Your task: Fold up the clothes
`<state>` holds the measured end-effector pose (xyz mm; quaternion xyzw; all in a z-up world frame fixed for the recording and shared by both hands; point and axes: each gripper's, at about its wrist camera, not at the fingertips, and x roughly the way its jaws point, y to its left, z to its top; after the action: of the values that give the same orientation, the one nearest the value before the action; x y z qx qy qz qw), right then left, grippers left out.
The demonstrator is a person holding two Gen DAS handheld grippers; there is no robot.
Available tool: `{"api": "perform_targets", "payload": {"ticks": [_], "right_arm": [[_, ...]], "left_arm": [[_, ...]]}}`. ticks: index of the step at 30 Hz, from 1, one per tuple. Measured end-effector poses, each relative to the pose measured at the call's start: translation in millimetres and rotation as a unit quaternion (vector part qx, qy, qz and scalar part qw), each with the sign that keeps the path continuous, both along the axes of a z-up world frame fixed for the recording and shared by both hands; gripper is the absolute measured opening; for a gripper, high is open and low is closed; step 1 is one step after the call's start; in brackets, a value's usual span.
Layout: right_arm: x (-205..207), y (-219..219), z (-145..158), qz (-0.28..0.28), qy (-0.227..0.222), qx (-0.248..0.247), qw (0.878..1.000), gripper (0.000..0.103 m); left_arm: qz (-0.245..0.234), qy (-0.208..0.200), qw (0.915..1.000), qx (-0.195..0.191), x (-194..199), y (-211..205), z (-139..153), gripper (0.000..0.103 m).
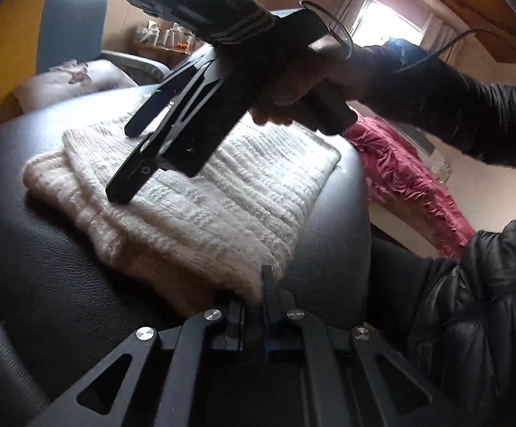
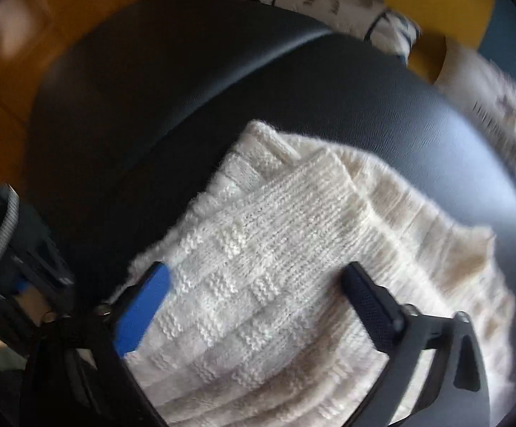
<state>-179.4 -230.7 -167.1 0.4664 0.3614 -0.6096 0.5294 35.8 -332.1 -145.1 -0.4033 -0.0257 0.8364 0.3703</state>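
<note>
cream knit sweater (image 1: 201,192) folded on black leather seat (image 1: 55,284) | left gripper (image 1: 254,297) pinching near hem, steadying | right gripper (image 2: 258,284) spread above, released

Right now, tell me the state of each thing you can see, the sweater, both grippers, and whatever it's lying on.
White knit sweater: folded into layers, lying flat on the seat.
Left gripper: fingers close together at the sweater's near edge; grip on it unclear.
Right gripper: open, fingers spread over the sweater, holding nothing.
Black leather seat: bearing the sweater.
Pink cloth: crumpled, off beside the seat.
</note>
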Motion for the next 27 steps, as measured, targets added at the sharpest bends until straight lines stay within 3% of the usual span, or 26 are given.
{"api": "perform_targets", "payload": {"ticks": [2,9,12,15,20,24,27], "right_arm": [[-2.9,-0.5,-3.0,-0.002,0.003,0.002,1.000,0.091],[-11.2,-3.8,-9.4,-0.004,0.012,0.015,1.000,0.091],[-15.1,-2.3,-12.6,-0.017,0.009,0.007,1.000,0.100],[-17.9,2.4,-14.7,-0.034,0.006,-0.010,0.999,0.101],[-21.5,23.2,4.9,-0.039,-0.004,-0.041,0.998,0.101],[-11.8,38.6,19.0,-0.028,-0.008,-0.061,0.998,0.101],[0.1,51.8,17.0,-0.024,0.033,-0.039,0.998,0.101]], "left_arm": [[-0.002,-0.007,0.9998,-0.016,-1.9,7.6,-6.6,0.005],[-0.009,-0.010,0.9998,-0.014,11.1,6.4,-4.3,0.005],[-0.002,-0.021,0.9997,-0.011,12.7,-0.6,-5.0,0.005],[0.021,-0.032,0.9992,0.005,16.3,-16.9,-0.5,0.006],[0.052,-0.016,0.9972,0.052,38.4,-49.1,16.9,0.007],[0.074,0.009,0.9957,0.055,41.6,-55.9,31.6,0.009],[0.066,0.024,0.9960,0.054,31.2,-28.8,33.5,0.012]]}}
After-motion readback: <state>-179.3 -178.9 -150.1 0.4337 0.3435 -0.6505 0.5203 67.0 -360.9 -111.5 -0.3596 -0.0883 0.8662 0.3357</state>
